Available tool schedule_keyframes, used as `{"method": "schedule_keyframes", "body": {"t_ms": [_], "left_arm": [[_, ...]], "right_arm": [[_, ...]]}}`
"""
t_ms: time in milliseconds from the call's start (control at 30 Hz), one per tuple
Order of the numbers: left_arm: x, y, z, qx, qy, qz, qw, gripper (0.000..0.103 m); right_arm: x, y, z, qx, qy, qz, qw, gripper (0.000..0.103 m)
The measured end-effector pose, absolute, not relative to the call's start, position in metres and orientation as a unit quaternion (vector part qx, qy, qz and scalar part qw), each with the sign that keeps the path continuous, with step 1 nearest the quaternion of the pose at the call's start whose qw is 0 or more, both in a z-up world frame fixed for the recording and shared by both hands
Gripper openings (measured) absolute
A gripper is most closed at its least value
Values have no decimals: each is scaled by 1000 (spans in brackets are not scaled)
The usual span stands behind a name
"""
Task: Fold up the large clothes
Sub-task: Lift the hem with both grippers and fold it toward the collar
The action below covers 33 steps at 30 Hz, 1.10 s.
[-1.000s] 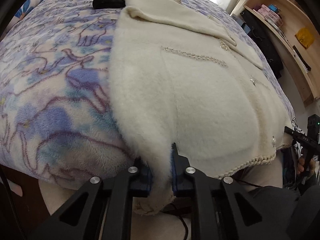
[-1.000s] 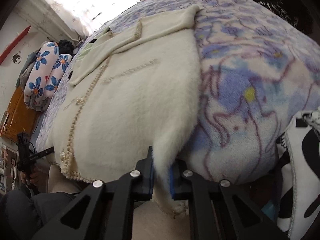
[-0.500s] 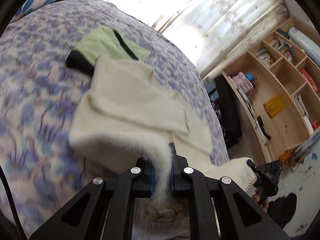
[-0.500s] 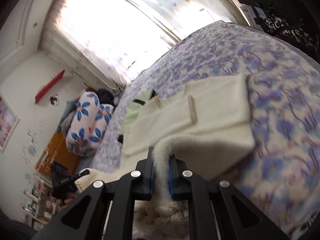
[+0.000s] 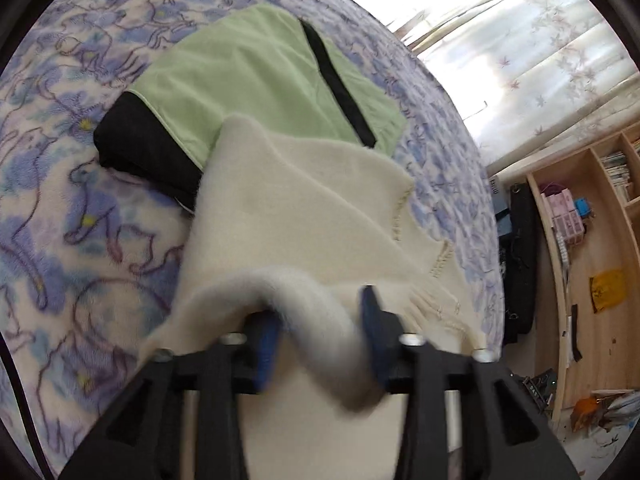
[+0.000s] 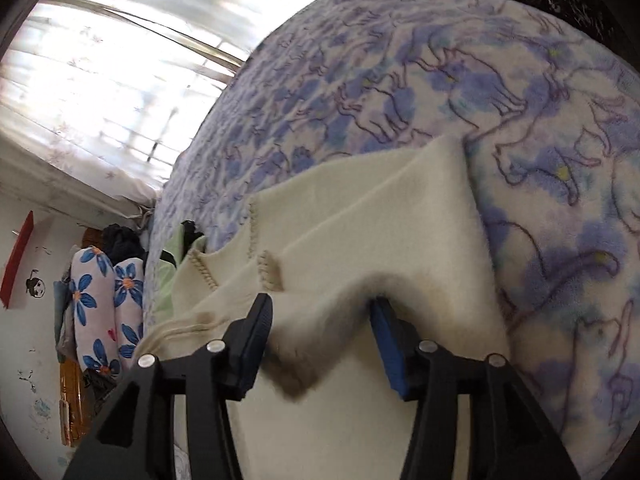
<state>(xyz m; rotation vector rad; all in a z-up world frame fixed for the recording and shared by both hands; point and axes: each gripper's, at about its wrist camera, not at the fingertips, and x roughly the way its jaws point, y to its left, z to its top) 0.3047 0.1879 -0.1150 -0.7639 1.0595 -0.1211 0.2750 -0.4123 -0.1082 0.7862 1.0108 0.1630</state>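
A cream fuzzy sweater [image 5: 304, 208] lies on the purple-patterned blanket [image 5: 60, 208], its lower half doubled over the upper half. In the left wrist view my left gripper [image 5: 318, 312] hovers just above the folded edge. Its jaws are opening, and a loose hump of the hem sags between them without being pinched. The right wrist view shows the same sweater [image 6: 360, 220] and my right gripper [image 6: 320, 308]. Its jaws are opening too, with a slack fold of hem lying between the blue pads [image 6: 390, 344].
A folded green and black garment [image 5: 256, 80] lies just beyond the sweater, partly under its far edge. Wooden shelves [image 5: 580, 240] stand to the right of the bed. A flowered pillow [image 6: 104, 312] is at the left, a curtained window [image 6: 100, 72] behind.
Both grippers carried the sweater's hem from the near bed edge up and over toward the far end, doubling the sweater. Their jaws, shut on the hem before, now stand apart.
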Motion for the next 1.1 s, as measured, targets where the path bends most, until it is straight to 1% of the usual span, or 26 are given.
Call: {"method": "schedule_keyframes", "body": {"t_ms": [67,100,133,233,333,400,433,467,500,533,567,667,767,833,967,1000,1033,1067,1100], "left_arm": [[312,189,-123,-344,496,-55,795,58],[315,189,-126,-341,495,-60,796,62],[318,190,-126,-339,494,-64,798,63],[321,190,-128,-319,496,-80,804,64],[315,186,-119,-278,495,-99,817,65],[311,184,-109,-244,484,-109,833,66],[308,184,-103,-232,478,-114,840,69],[305,183,-97,-219,470,-121,846,72],[302,183,-92,-206,463,-123,853,78],[300,182,-88,-191,456,-124,860,81],[299,180,-85,-171,452,-124,867,82],[303,173,-88,-110,462,-113,873,82],[315,159,-98,-42,472,-92,876,82],[321,148,-104,10,466,-83,881,82],[330,126,-116,83,455,-93,882,82],[333,121,-119,97,453,-97,881,78],[336,116,-119,105,452,-100,880,71],[338,112,-120,109,454,-106,878,66],[342,111,-122,106,458,-111,875,55]], "right_arm": [[278,-414,-119,358,471,73,803,53],[279,-416,-121,361,466,79,804,54],[279,-418,-123,361,463,82,805,54],[279,-416,-121,337,462,92,815,54],[277,-412,-112,307,457,112,827,54],[274,-411,-101,290,442,125,840,58],[272,-410,-96,281,435,132,845,64],[270,-410,-90,273,427,137,851,67],[267,-409,-84,261,418,142,859,67],[264,-406,-78,242,410,146,867,67],[263,-401,-73,215,406,145,876,67],[265,-383,-72,124,409,130,895,67],[275,-375,-82,71,422,110,897,67],[284,-376,-89,56,425,100,898,67],[305,-383,-99,67,437,94,892,67],[311,-383,-101,70,441,90,890,67],[317,-385,-103,74,446,88,888,67],[325,-387,-107,83,453,89,883,67],[330,-388,-110,92,462,93,877,67]]}}
